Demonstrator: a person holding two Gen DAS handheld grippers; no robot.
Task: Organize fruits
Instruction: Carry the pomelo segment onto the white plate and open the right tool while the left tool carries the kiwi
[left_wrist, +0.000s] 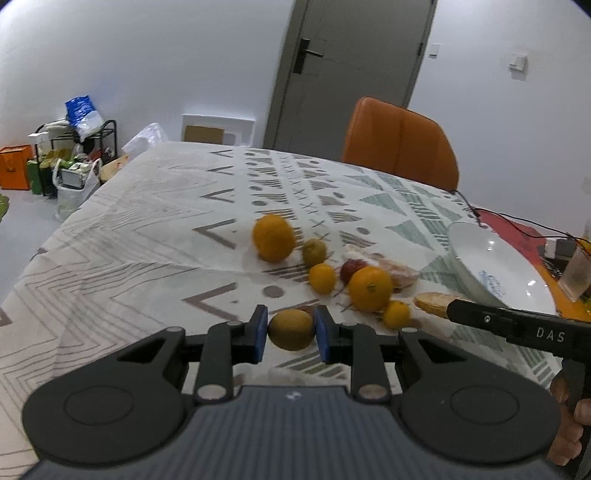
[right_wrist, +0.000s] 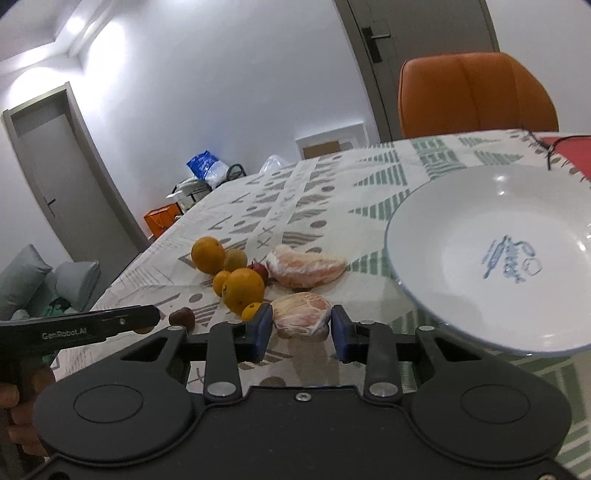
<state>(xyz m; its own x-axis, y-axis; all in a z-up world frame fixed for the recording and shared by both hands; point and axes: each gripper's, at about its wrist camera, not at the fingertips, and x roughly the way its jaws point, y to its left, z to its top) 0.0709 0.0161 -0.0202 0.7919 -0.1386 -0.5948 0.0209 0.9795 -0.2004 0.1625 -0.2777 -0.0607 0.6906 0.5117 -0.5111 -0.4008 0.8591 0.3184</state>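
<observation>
The left hand-held gripper (left_wrist: 289, 330) pinches a brown kiwi (left_wrist: 291, 329) between its blue pads at the near edge of the fruit cluster, low over the patterned worktop (left_wrist: 147, 229). The right hand-held gripper (right_wrist: 302, 323) has a peeled pomelo piece (right_wrist: 301, 318) between its pads, the left pad touching it and the right pad just beside it with a sliver of gap. A white plate (right_wrist: 491, 206) sits to the right, while oranges (right_wrist: 243, 290), a second kiwi (right_wrist: 235, 259) and another pomelo piece (right_wrist: 306, 271) lie farther off.
</observation>
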